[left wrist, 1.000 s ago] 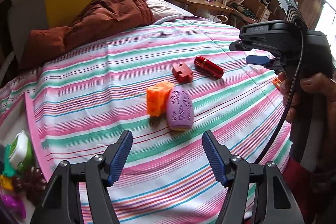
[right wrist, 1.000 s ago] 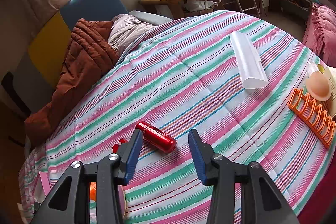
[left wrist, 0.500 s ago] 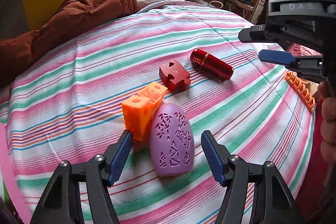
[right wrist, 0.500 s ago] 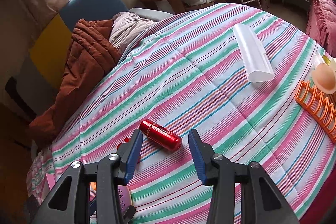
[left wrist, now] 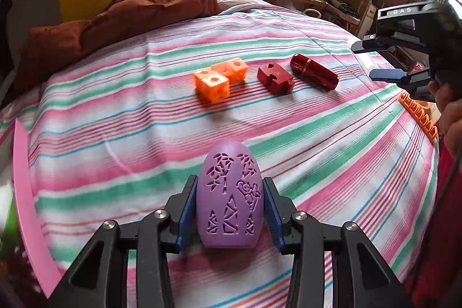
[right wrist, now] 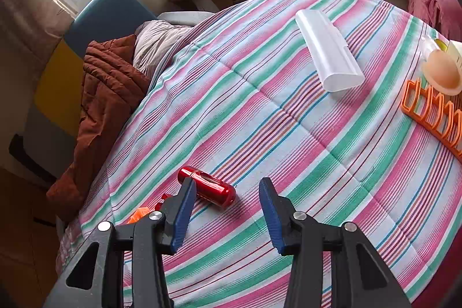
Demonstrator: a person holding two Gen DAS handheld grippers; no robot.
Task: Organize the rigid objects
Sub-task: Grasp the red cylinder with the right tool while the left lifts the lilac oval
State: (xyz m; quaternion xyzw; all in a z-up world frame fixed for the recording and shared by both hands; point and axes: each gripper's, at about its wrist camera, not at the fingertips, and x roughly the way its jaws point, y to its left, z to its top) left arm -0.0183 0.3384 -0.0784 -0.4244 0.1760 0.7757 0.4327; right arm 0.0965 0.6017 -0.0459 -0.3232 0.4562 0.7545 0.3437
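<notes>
Sorting seems barely begun: left tool (left wrist: 229, 210) is closing on the purple egg (left wrist: 229, 195), right tool (right wrist: 225, 210) hangs open and empty, and the orange blocks (left wrist: 221, 78), red piece (left wrist: 275, 77) and red cylinder (left wrist: 314, 71) lie on the bed (left wrist: 115, 117).

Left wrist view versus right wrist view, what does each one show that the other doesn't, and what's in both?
Only the left wrist view shows the purple egg-shaped piece between the closing jaws of the left tool, pads against its sides, and the dark red puzzle block. Only the right wrist view shows the white case and the right tool's empty jaws. Both show the red cylinder, orange rack, striped bedspread and brown quilt.
</notes>
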